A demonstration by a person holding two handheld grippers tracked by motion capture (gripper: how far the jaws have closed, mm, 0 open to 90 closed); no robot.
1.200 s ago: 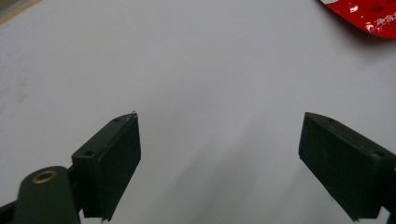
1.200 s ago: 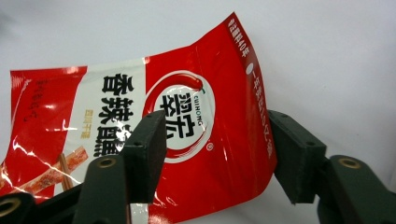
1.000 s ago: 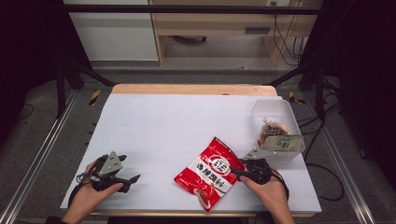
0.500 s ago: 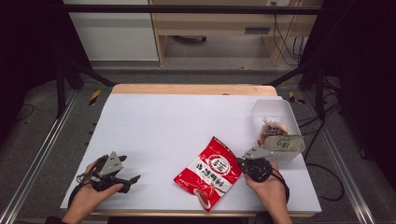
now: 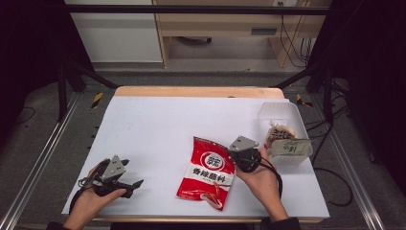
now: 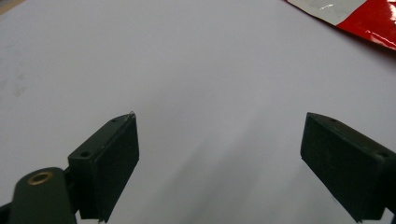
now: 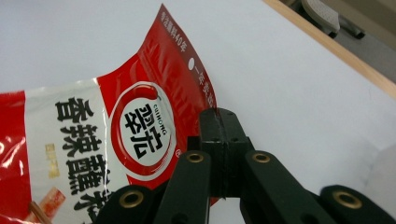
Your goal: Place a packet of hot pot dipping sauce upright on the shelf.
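Note:
A red seasoning packet point(image 5: 208, 172) with white label and black characters lies near the table's front edge, right of centre. My right gripper point(image 5: 231, 155) is shut on the packet's upper right edge. In the right gripper view the black jaws point(image 7: 219, 119) meet on the packet's point(image 7: 116, 140) red edge, which is raised a little off the table. At the front left my left gripper point(image 5: 134, 187) rests in a hand, open, with nothing between its jaws. The left gripper view has its gripper point(image 6: 219, 140) over bare white table, with a corner of the packet point(image 6: 369, 18) at the top right.
A clear plastic container point(image 5: 280, 111) stands at the table's right edge with a brown packet and a green-and-white packet point(image 5: 287, 147) in it. The white table top point(image 5: 182, 124) ends in a wooden strip point(image 5: 196, 91) at the far side.
My right gripper has shut on the packet's edge and moved away from the person and to the left. The packet has swung more upright with it. The left gripper has stayed put.

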